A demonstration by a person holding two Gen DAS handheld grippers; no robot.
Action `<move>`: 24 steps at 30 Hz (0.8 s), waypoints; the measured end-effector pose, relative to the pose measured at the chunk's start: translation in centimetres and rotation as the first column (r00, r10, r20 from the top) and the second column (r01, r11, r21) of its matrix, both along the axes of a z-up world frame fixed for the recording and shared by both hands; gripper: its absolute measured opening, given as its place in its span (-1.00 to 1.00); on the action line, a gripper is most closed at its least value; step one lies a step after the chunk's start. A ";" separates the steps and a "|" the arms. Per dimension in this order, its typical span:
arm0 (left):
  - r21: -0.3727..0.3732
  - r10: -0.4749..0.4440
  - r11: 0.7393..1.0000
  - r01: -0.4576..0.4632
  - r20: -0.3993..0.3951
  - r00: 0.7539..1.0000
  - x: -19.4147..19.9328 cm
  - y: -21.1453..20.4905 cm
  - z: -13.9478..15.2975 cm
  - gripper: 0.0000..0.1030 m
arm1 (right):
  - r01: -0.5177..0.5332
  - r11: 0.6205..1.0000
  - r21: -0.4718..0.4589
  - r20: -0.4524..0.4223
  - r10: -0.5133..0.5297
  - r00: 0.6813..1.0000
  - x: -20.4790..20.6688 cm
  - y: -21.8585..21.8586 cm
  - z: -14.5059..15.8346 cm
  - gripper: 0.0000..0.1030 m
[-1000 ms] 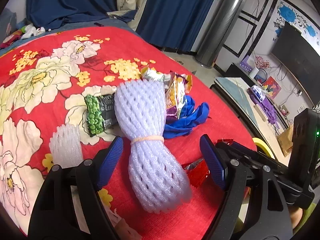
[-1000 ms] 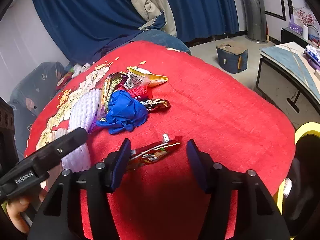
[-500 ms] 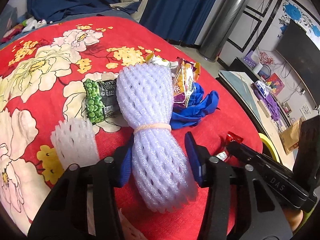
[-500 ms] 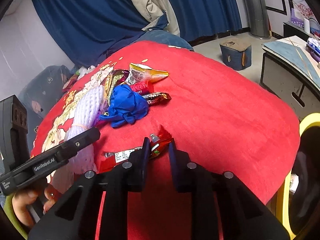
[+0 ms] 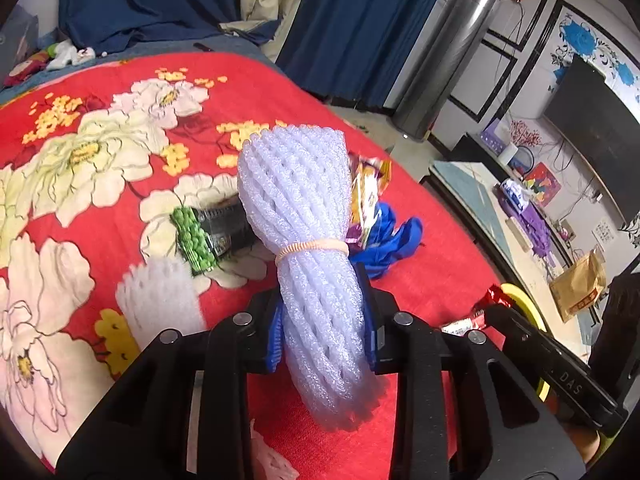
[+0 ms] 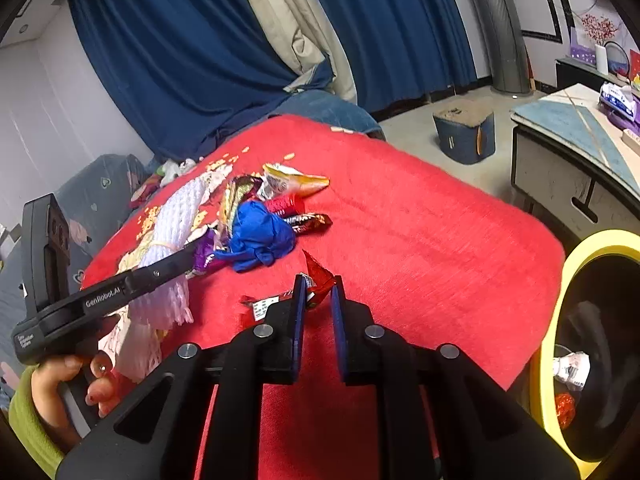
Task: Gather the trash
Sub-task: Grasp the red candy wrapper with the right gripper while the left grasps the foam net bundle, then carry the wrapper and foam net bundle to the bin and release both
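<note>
My left gripper point(image 5: 322, 312) is shut on a bundle of white foam fruit netting point(image 5: 308, 216) tied with a rubber band, lifted off the red floral blanket point(image 5: 100, 184). My right gripper point(image 6: 317, 296) is shut on a red snack wrapper point(image 6: 316, 276) just above the blanket. The wrapper also shows in the left wrist view point(image 5: 496, 298). More trash lies ahead: a blue crumpled bag point(image 6: 260, 236), a green pea packet point(image 5: 200, 236), a loose foam net point(image 5: 160, 300) and several snack wrappers point(image 6: 292, 182).
A yellow-rimmed black bin point(image 6: 600, 340) with some trash inside stands at the right of the bed. A low cabinet point(image 6: 572, 152) and a blue stool point(image 6: 464, 132) stand beyond on the floor. Blue curtains point(image 6: 192, 60) hang behind.
Both grippers closed: the left on the foam net bundle and the right on the red wrapper. Both items have been raised slightly off the blanket.
</note>
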State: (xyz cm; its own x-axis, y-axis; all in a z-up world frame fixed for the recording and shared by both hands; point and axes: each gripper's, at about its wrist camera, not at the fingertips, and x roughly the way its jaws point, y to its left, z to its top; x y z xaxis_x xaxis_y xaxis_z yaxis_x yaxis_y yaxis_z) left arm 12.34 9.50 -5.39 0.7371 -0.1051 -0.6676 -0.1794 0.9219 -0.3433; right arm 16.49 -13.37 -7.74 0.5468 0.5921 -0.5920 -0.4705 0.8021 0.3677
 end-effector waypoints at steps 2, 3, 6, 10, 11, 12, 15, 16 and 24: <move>0.002 0.001 1.000 -0.002 0.021 1.000 -0.2 0.0 0.7 -0.55 | -0.003 1.000 0.007 0.012 0.003 1.000 -0.4 -0.3 0.4 -0.78; 0.002 0.001 1.000 -0.001 0.030 1.000 -0.3 0.0 1.0 -0.55 | -0.003 1.000 0.011 0.015 0.003 1.000 -0.4 -0.4 0.7 -0.78; 0.006 -0.011 1.000 0.011 0.065 0.998 -0.7 -0.3 2.1 -0.55 | 0.003 1.000 0.020 0.037 -0.003 0.999 -0.8 -0.7 1.6 -0.79; 0.006 -0.045 0.999 0.044 0.102 0.994 -1.0 -1.4 3.1 -0.55 | 0.011 0.999 0.032 0.075 -0.013 0.997 -1.3 -1.3 2.8 -0.79; 0.009 -0.054 0.999 0.054 0.109 0.993 -1.0 -1.6 3.3 -0.55 | 0.014 0.999 0.036 0.086 -0.017 0.996 -1.4 -1.5 3.2 -0.79; 0.011 -0.068 0.998 0.067 0.118 0.991 -1.1 -2.1 3.5 -0.55 | 0.017 0.999 0.039 0.095 -0.021 0.995 -1.6 -1.8 3.5 -0.79; 0.020 -0.106 0.994 0.105 0.134 0.985 -1.2 -3.5 4.0 -0.55 | 0.029 0.999 0.041 0.117 -0.034 0.993 -1.8 -2.5 4.0 -0.79; 0.024 -0.118 0.993 0.116 0.138 0.983 -1.3 -3.8 4.0 -0.55 | 0.036 0.999 0.042 0.127 -0.041 0.991 -2.0 -2.8 4.3 -0.79; 0.063 -0.202 0.979 0.194 0.164 0.966 -1.6 -6.8 4.5 -0.55 | 0.079 0.996 0.048 0.172 -0.086 0.981 -2.9 -5.3 5.5 -0.79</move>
State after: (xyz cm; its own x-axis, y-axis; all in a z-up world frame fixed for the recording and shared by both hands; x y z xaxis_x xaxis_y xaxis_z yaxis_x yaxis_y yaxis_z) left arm 10.70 2.73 -0.91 0.8069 -0.2324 -0.5430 0.0650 0.9487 -0.3094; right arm 13.56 -18.70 -2.21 0.6872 0.5622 -0.4601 -0.4631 0.8270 0.3188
